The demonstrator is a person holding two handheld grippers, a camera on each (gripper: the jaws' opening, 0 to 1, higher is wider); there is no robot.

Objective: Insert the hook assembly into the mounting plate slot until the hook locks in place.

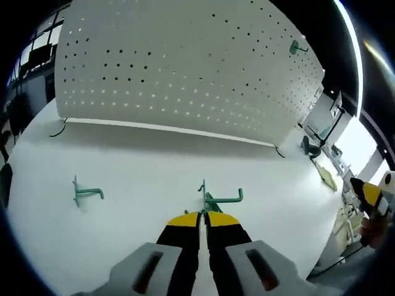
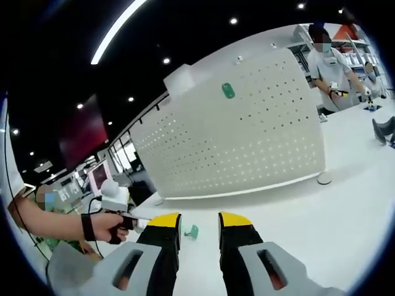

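In the left gripper view, 1 loose green hook (image 1: 86,192) lies on the white tabletop (image 1: 142,160), well off to the left of the jaws. Dead centre, the left gripper (image 1: 203,217) has its jaws pressed together, yellow tips meeting at the base of a second green hook (image 1: 221,199), which pokes out just ahead of them with its arm reaching right. Whether they actually pinch it, I cannot tell. Beyond the tips stands the white perforated mounting plate (image 1: 185,61), upright on the tabletop, with a third green hook (image 1: 297,47) already seated high toward its right edge.

Over in the right gripper view, a person's hand (image 2: 110,227) holds the other gripper at far left. The right gripper (image 2: 199,227) hangs with jaws parted, nothing between them. A small green piece (image 2: 192,232) shows on the tabletop just by the left jaw. The plate rises ahead.
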